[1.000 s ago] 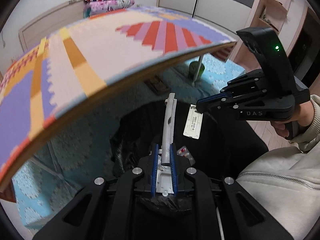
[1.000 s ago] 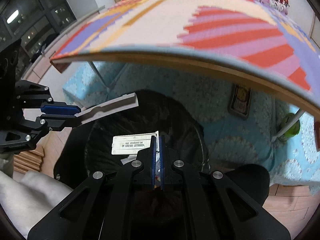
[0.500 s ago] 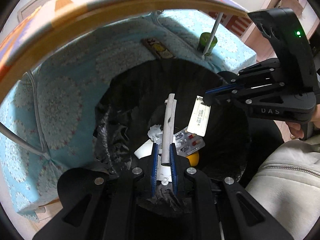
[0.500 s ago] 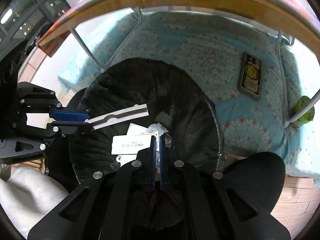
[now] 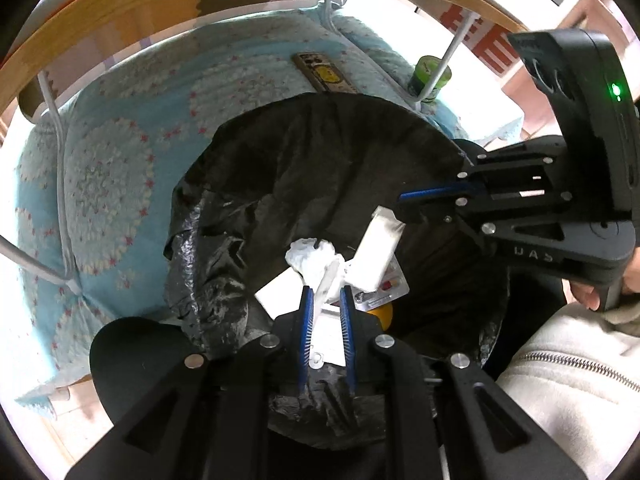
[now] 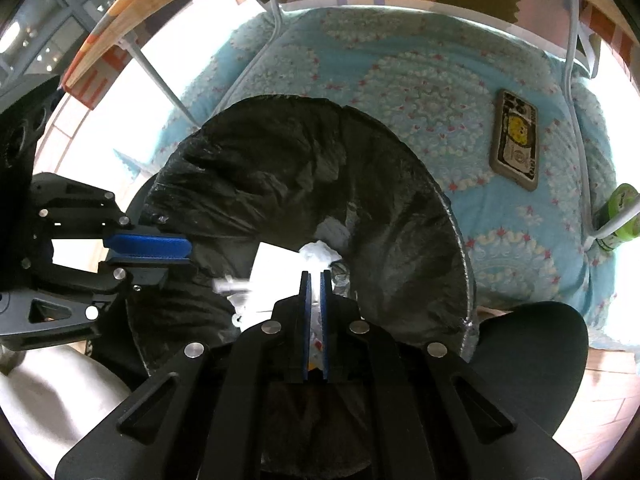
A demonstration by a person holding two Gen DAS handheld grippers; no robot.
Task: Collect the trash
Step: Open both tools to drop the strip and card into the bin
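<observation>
Over black-bagged bin [image 5: 320, 152], dropping flat white card [image 5: 378, 254] from just-opening, emptied right claw [image 5: 404, 204], leaving narrow left claw [image 5: 326, 300] loose around thin grey strip [image 5: 326, 280], keeping centred.

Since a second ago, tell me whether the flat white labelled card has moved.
Yes. The flat white labelled card has left the right gripper, whose jaws just opened, and dropped lower into the black bin bag.

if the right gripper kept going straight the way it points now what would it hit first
Most likely the trash already lying in the black bin bag: the right gripper points down into its mouth, toward the white card and crumpled tissue. Which one comes first is unclear, since depth is hard to judge.
</observation>
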